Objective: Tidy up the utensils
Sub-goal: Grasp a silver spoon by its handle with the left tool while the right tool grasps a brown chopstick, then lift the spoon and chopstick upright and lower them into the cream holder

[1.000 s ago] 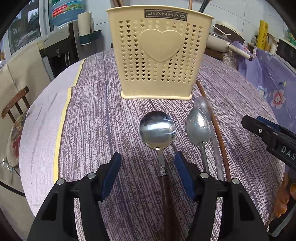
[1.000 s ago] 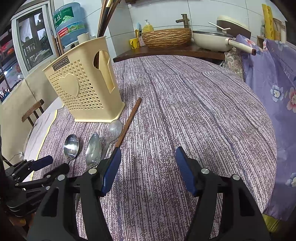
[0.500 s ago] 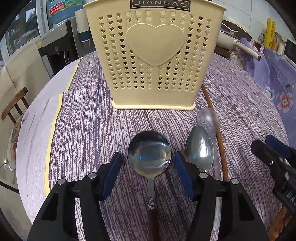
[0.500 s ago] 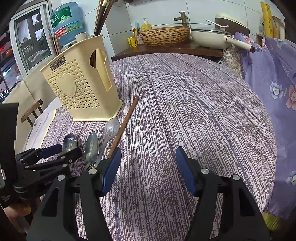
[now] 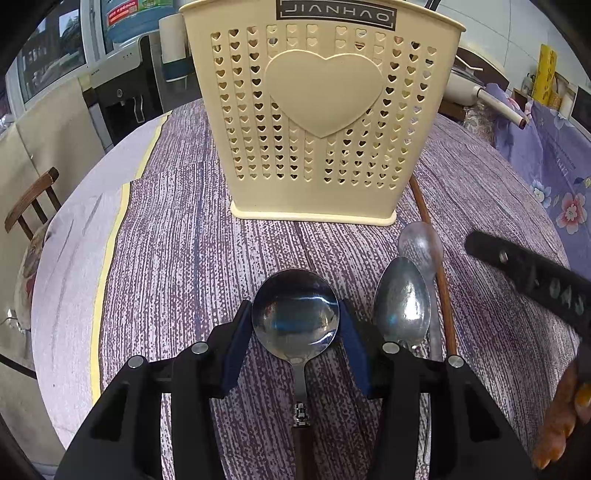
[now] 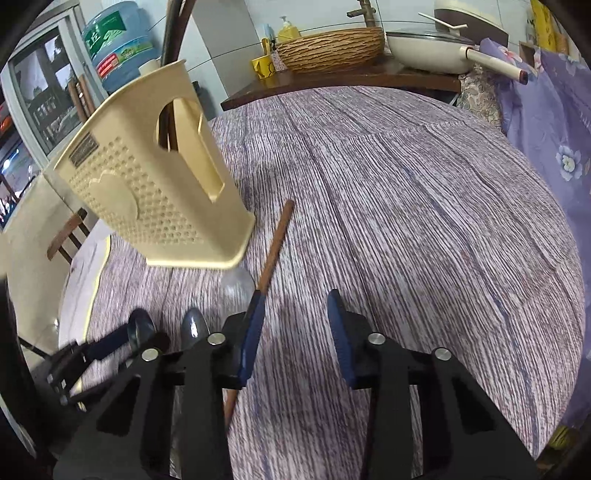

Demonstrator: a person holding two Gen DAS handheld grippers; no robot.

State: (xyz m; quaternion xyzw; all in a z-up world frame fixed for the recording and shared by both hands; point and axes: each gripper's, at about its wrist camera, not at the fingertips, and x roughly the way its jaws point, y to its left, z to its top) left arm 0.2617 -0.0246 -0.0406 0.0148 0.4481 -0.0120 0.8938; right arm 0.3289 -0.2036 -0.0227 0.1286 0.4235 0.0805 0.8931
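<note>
A cream perforated utensil holder [image 5: 321,122] with a heart stands on the purple striped tablecloth; it also shows in the right wrist view [image 6: 155,192]. In front of it lie a round steel spoon [image 5: 295,317], an oval steel spoon [image 5: 402,302], a clear plastic spoon [image 5: 421,240] and a brown chopstick [image 5: 432,251]. My left gripper [image 5: 295,343] is open, its blue pads on either side of the round spoon's bowl. My right gripper [image 6: 295,332] is open and empty, above the cloth right of the chopstick [image 6: 277,240].
Utensils stick up from the holder's top [image 6: 173,33]. A side counter holds a woven basket [image 6: 328,48] and a white pan [image 6: 428,48]. A wooden chair [image 5: 29,203] stands left of the table. A floral purple cloth [image 6: 554,110] hangs at right.
My left gripper has moved forward along the round spoon's handle, so its pads now flank the bowl. The right gripper moved forward and left, closer to the chopstick.
</note>
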